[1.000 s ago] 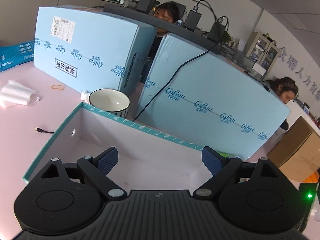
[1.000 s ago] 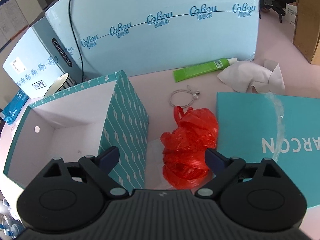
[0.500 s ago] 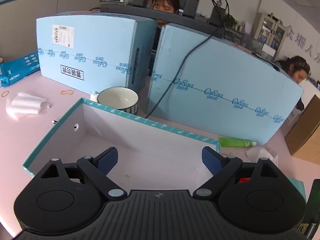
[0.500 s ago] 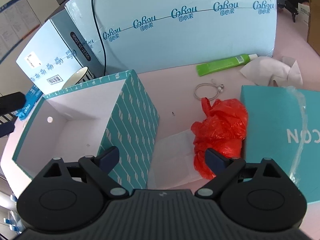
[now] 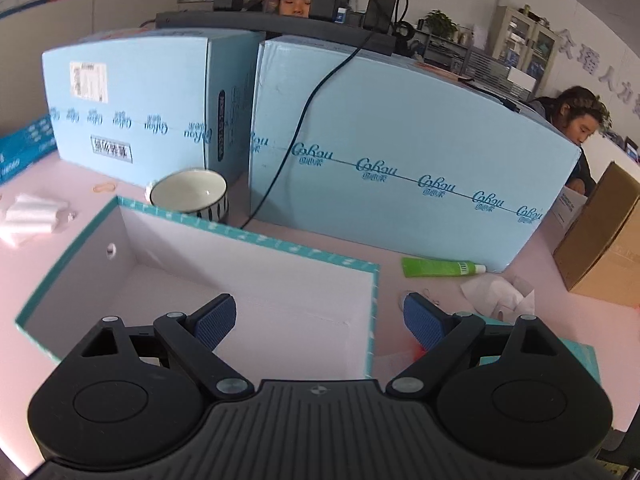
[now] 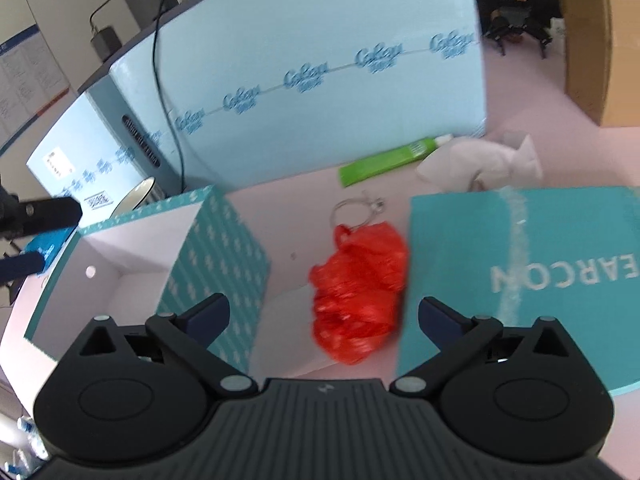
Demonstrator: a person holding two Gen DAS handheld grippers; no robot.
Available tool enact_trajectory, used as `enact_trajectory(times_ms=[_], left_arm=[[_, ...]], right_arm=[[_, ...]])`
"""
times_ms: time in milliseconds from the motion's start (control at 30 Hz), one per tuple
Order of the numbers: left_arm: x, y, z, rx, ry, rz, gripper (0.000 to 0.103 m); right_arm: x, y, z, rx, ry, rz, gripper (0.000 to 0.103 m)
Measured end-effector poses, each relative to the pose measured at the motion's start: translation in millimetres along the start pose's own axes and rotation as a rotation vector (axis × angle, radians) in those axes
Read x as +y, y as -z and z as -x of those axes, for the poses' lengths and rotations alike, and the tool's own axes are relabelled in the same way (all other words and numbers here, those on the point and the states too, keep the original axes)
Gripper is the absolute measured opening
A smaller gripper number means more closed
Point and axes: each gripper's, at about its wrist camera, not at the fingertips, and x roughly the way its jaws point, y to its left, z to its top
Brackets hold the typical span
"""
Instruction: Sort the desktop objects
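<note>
The crumpled red plastic bag (image 6: 360, 292) lies on the pink desk (image 6: 520, 120) between the open teal cardboard box (image 6: 224, 264) and the flat teal lid (image 6: 520, 280), apparently touching the lid. The right gripper (image 6: 323, 312) hovers above, jaws opening, nothing pinched; the left gripper (image 5: 320, 316) is spread, empty. Slippery film could slide free.

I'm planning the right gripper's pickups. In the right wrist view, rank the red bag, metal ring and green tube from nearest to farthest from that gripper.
1. Red bag: just ahead of the right gripper, whose jaws are opening, nothing between them.
2. Metal ring: right behind the bag.
3. Green tube: farthest, along the blue carton.
</note>
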Motion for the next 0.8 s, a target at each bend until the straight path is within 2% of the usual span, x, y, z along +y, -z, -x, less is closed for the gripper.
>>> enact_trajectory(times_ms=[100, 333, 433, 533, 800], left_arm=[[-2, 9, 4, -0.013, -0.008, 0.041, 0.09], [-12, 28, 1, 0.031, 0.024, 0.058, 0.09], [-22, 35, 1, 0.031, 0.053, 0.054, 0.09], [-38, 44, 2, 0.034, 0.082, 0.016, 0.09], [-88, 71, -4, 0.069, 0.163, -0.065, 0.09]], right_arm=[[-5, -1, -3, 0.003, 0.002, -0.01, 0.103], [-18, 4, 0, 0.04, -0.05, -0.011, 0.103], [-24, 9, 9, -0.026, 0.017, 0.031, 0.103], [-41, 11, 16, -0.064, 0.123, 0.054, 0.103], [-111, 21, 45, -0.112, 0.35, -0.012, 0.103]])
